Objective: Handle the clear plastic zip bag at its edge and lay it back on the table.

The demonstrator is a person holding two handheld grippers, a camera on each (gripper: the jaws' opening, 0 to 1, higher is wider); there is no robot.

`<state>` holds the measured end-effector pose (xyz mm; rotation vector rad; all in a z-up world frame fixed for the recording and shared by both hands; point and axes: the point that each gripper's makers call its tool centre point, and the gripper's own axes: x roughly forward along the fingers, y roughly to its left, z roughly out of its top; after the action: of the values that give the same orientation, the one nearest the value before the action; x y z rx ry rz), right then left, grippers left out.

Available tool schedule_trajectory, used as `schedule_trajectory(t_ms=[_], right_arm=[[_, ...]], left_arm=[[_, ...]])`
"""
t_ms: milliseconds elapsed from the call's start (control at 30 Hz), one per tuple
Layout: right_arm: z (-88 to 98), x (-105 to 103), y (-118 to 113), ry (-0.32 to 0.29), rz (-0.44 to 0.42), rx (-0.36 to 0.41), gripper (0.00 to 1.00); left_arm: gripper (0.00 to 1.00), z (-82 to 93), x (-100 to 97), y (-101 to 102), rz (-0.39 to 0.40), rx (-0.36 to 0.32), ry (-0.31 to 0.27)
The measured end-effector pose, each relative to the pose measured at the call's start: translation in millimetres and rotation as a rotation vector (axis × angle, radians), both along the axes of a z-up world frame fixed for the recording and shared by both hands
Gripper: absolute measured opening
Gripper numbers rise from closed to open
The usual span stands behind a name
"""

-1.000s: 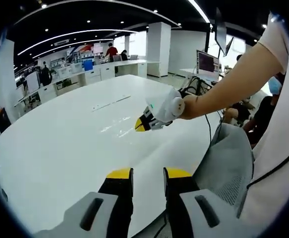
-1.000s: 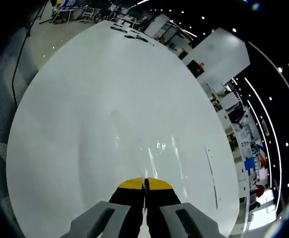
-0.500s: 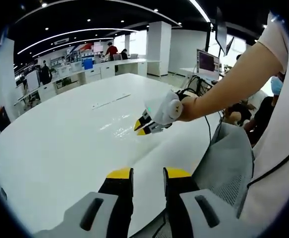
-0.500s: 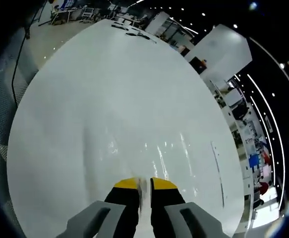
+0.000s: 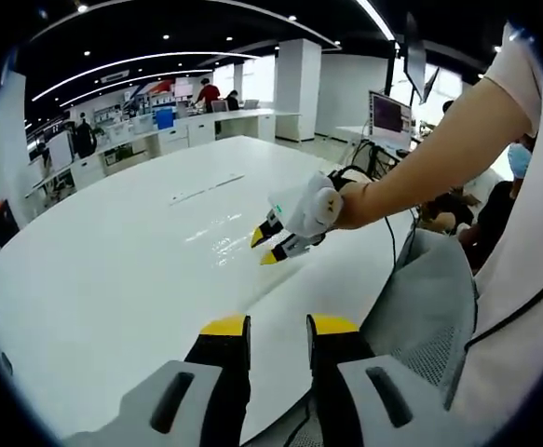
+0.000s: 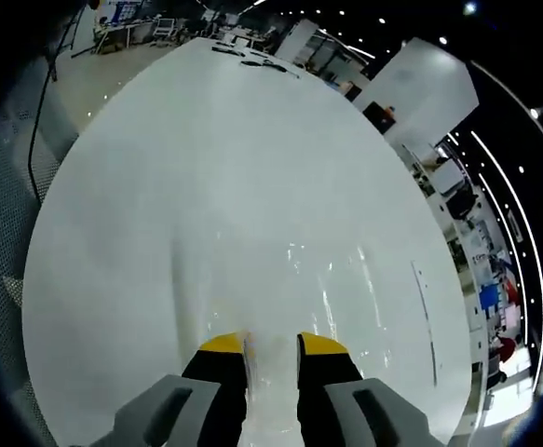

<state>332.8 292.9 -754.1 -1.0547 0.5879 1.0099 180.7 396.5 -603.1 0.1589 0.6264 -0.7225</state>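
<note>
The right gripper (image 6: 271, 343) is standing with its yellow-tipped jaws spread, where a second ago they were pinched together on the edge of the clear plastic zip bag (image 6: 299, 289); the gap between them has been widening through both earlier moments. The bag is now lying flat on the white table (image 6: 206, 149), free of the jaws, its near edge sitting just ahead of and between the tips, its glossy creases catching the ceiling lights. In the left gripper view the right gripper (image 5: 273, 244), held by a bare forearm (image 5: 420, 158), is hovering at the bag (image 5: 217, 244) with its tips visibly parted. The left gripper (image 5: 278, 326) is holding its jaws apart with nothing between them, near the table's edge (image 5: 159, 307), unchanged from before.
</note>
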Motion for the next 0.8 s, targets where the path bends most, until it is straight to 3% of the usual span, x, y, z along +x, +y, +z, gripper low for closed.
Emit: schedule_trajectory(t_ms=[567, 800], right_arm=[[-5.7, -9, -3, 0.056, -0.006, 0.002, 0.29], [-11.5, -6, -8, 0.076, 0.003, -0.031, 0.31]], left_arm=[[0.21, 0.9, -2.1, -1, -0.006, 0.005, -0.007], [0.21, 1.3, -4.3, -2, -0.008, 0.009, -0.009]])
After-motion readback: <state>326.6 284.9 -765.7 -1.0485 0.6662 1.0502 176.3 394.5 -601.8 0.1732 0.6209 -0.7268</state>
